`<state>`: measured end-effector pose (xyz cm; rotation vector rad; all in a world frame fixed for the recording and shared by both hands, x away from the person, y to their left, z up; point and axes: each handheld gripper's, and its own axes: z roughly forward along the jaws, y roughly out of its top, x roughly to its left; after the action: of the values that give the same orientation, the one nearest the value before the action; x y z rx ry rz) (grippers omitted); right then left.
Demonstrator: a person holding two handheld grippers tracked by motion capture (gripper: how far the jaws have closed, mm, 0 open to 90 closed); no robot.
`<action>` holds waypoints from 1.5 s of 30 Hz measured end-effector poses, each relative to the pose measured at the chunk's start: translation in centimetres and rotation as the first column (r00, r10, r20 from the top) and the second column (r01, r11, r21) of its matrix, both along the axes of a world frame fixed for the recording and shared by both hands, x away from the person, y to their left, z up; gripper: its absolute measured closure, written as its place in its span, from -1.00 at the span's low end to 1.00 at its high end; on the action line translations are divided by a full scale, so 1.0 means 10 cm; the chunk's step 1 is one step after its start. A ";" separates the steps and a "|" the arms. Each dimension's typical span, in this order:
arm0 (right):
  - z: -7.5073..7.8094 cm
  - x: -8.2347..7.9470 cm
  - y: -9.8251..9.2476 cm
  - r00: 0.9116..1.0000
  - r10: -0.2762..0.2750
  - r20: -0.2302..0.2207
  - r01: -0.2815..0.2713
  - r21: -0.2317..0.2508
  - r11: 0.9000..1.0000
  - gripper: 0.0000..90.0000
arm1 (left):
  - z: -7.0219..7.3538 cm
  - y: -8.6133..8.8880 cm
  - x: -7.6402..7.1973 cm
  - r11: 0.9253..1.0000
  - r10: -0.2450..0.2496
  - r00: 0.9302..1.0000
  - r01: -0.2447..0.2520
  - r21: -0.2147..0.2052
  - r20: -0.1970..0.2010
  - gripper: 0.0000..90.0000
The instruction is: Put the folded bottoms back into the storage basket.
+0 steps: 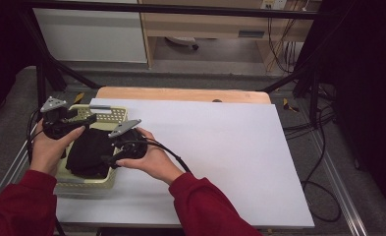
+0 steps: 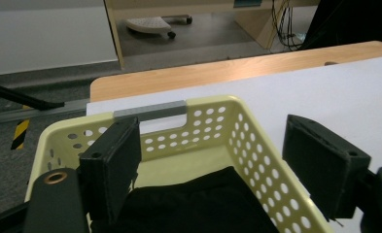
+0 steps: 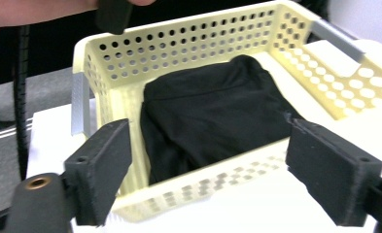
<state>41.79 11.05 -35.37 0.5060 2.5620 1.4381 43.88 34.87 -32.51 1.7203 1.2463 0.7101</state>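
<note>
Matt black cloth [image 3: 213, 109], perforated glossy pale-yellow plastic basket [image 3: 198, 39], smooth white paper sheet [image 1: 220, 142], wooden table edge [image 1: 180, 93]

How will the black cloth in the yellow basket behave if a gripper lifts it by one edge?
The black cloth lies in soft folds, so it will probably hang limp and unfold when lifted. It looks thin, so it is likely light. The perforated basket also seems light, so it might shift if the cloth catches on its wall.
</note>
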 end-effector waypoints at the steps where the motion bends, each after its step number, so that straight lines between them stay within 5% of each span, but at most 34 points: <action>1: 0.00 -0.01 -0.05 1.000 -0.006 -0.001 0.006 0.003 1.000 -0.70 | 0.00 -0.01 -0.02 1.000 0.003 1.000 -0.003 0.002 0.005 -0.56; 5: 0.00 -0.05 -0.22 0.999 -0.030 -0.019 0.030 -0.011 0.999 -0.79 | -0.01 -0.07 -0.11 0.999 -0.022 1.000 0.023 -0.038 0.020 -0.65; 12: -0.01 -0.13 -0.52 0.998 -0.058 -0.026 0.057 -0.009 0.998 -0.86 | -0.06 -0.21 -0.31 0.997 -0.066 0.995 0.068 -0.028 0.073 -0.72; 24: -0.11 -0.28 -0.97 0.991 -0.136 -0.012 0.135 -0.035 0.990 -0.90 | -0.25 -0.37 -0.68 0.992 -0.109 0.990 0.113 -0.046 0.089 -0.82; 30: -0.13 -0.27 -1.18 0.982 -0.190 -0.012 0.190 -0.023 0.982 -0.94 | -0.35 -0.45 -0.76 0.989 -0.130 0.988 0.135 -0.055 0.088 -0.87; 35: -0.07 -0.24 -1.36 0.974 -0.226 -0.003 0.225 -0.014 0.974 -0.95 | -0.40 -0.51 -0.80 0.994 -0.097 0.992 0.100 -0.042 0.082 -0.89; 45: 0.00 -0.19 -1.74 0.952 -0.304 0.016 0.304 0.025 0.952 -0.94 | -0.51 -0.61 -0.85 0.988 -0.133 0.986 0.140 -0.060 0.097 -0.89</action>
<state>39.91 -6.30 -35.40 0.8431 2.3263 1.3538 35.39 28.73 -37.64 1.6811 1.0662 0.6522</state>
